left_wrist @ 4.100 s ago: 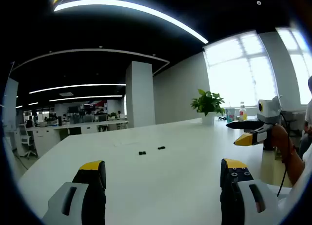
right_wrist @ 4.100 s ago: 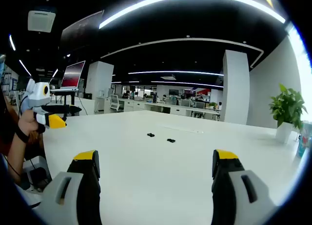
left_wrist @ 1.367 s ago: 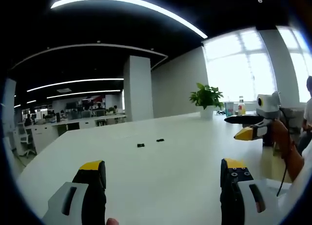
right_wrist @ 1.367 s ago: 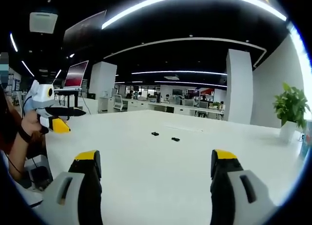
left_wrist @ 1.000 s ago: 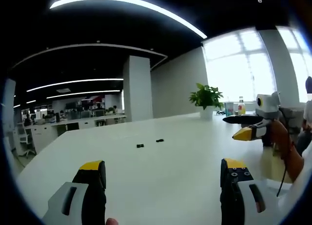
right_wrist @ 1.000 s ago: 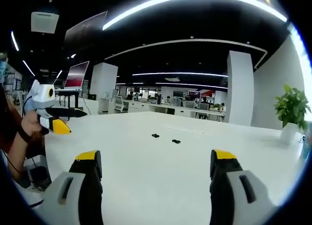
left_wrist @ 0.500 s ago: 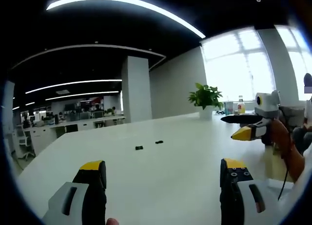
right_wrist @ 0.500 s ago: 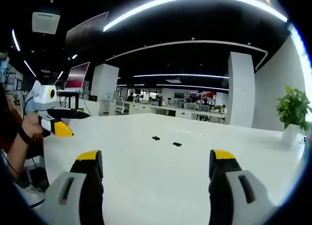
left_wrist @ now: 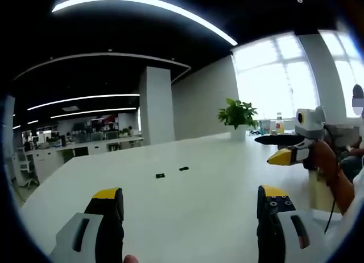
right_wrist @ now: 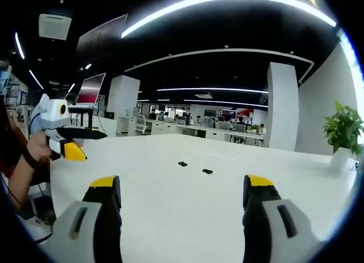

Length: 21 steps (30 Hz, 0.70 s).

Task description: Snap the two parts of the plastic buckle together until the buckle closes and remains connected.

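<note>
Left gripper [left_wrist: 190,205]: jaws held wide apart, nothing grasped | right gripper [right_wrist: 179,205]: jaws likewise spread, empty | white table [left_wrist: 193,212]: 2 small black plastic buckle parts counted, left buckle part [left_wrist: 160,175] and right buckle part [left_wrist: 183,169], lying apart mid-table; shapes too small to resolve | 1 potted green plant [left_wrist: 238,116] noted at far edge.

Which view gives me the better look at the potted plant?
The left gripper view: the potted plant stands whole, pot and leaves, on the white table against the bright window. The right gripper view catches it at the edge, partly cut off.
</note>
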Each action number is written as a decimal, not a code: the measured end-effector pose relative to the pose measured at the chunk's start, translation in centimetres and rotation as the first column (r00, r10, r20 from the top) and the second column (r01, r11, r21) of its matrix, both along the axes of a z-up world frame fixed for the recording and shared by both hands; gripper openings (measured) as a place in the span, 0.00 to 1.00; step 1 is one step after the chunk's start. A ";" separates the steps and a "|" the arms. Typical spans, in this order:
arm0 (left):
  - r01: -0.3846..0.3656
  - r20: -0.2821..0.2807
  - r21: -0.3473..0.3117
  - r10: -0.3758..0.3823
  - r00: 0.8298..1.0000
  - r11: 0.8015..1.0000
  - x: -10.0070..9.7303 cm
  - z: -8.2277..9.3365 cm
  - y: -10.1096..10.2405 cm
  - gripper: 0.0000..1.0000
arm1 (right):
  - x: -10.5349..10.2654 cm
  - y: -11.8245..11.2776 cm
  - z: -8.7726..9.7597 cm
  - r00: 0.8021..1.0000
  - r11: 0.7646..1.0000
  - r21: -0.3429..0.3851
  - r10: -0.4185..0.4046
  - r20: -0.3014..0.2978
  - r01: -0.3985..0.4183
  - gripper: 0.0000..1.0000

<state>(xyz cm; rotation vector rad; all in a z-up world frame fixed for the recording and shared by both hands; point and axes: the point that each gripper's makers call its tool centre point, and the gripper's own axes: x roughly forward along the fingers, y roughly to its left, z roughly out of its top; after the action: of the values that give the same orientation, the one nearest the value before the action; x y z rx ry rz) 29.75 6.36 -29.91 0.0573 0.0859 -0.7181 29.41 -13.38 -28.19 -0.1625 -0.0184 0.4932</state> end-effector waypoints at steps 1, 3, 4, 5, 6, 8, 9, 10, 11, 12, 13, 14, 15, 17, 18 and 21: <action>0.000 0.002 0.000 0.000 1.000 1.000 0.0 0.0 0.0 0.99 | 0.1 0.0 0.0 1.000 1.000 0.001 0.000 0.000 0.000 0.89; 0.004 -0.008 -0.003 -0.004 1.000 1.000 0.2 -0.1 -0.1 0.99 | 0.2 0.0 -0.1 1.000 1.000 0.001 -0.001 -0.002 0.001 0.89; 0.003 -0.008 -0.005 -0.003 1.000 1.000 0.2 -0.2 -0.1 0.99 | 0.2 -0.1 -0.1 1.000 1.000 0.001 -0.001 -0.003 0.001 0.89; 0.003 -0.010 -0.006 -0.003 1.000 1.000 0.3 -0.2 -0.1 0.99 | 0.4 -0.1 -0.2 1.000 1.000 0.003 -0.002 -0.006 0.002 0.89; 0.007 -0.010 -0.007 -0.007 1.000 1.000 0.3 -0.2 -0.1 0.99 | 0.5 -0.2 -0.3 1.000 1.000 0.002 0.000 -0.008 0.000 0.89; 0.008 -0.009 -0.006 -0.008 1.000 1.000 0.4 -0.2 -0.1 0.99 | 0.6 -0.2 -0.6 1.000 1.000 -0.001 -0.002 -0.017 0.002 0.89; 0.008 -0.012 -0.009 -0.008 1.000 1.000 0.4 -0.2 -0.1 0.99 | 0.7 -0.3 -0.6 1.000 1.000 -0.001 -0.004 -0.019 0.004 0.88; 0.008 -0.013 -0.013 -0.008 1.000 1.000 0.5 -0.2 -0.1 0.99 | 0.8 -0.3 -0.7 1.000 1.000 -0.002 -0.005 -0.020 0.005 0.88; 0.009 -0.012 -0.014 -0.009 1.000 1.000 0.5 -0.1 -0.2 0.99 | 0.9 -0.4 -0.7 1.000 1.000 -0.001 -0.006 -0.020 0.006 0.88; 0.005 -0.011 -0.014 -0.005 1.000 1.000 0.6 -0.1 -0.1 0.98 | 1.0 -0.4 -0.6 1.000 1.000 -0.002 -0.006 -0.020 0.006 0.88; -0.018 0.009 -0.007 0.018 1.000 1.000 1.0 0.2 0.1 0.97 | 1.0 -0.4 -0.6 1.000 1.000 -0.004 -0.005 -0.019 0.004 0.88; -0.043 0.051 0.001 0.042 0.998 0.999 1.3 0.6 0.4 0.97 | 1.2 -0.4 -0.6 1.000 1.000 -0.007 -0.003 -0.018 0.003 0.88; -0.062 0.061 0.004 0.061 0.996 0.998 1.6 0.7 0.7 0.97 | 1.4 -0.4 -0.7 1.000 1.000 -0.006 -0.003 -0.021 0.003 0.88; -0.052 0.045 -0.007 0.052 0.998 0.999 1.7 0.8 0.6 0.97 | 1.5 -0.4 -0.9 1.000 1.000 -0.005 -0.001 -0.030 0.000 0.88; -0.037 0.033 -0.017 0.037 0.999 0.999 1.7 0.8 0.4 0.97 | 1.6 -0.3 -0.9 1.000 1.000 -0.005 -0.001 -0.030 0.001 0.87; -0.039 0.026 -0.007 0.039 0.999 0.999 1.9 0.6 0.4 0.98 | 1.8 -0.3 -1.0 0.999 1.000 -0.005 -0.002 -0.035 0.002 0.87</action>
<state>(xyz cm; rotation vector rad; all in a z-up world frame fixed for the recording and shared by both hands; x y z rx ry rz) 31.70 6.74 -29.28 0.0585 0.0589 -0.6787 31.25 -13.72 -29.23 -0.1591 0.0170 0.4938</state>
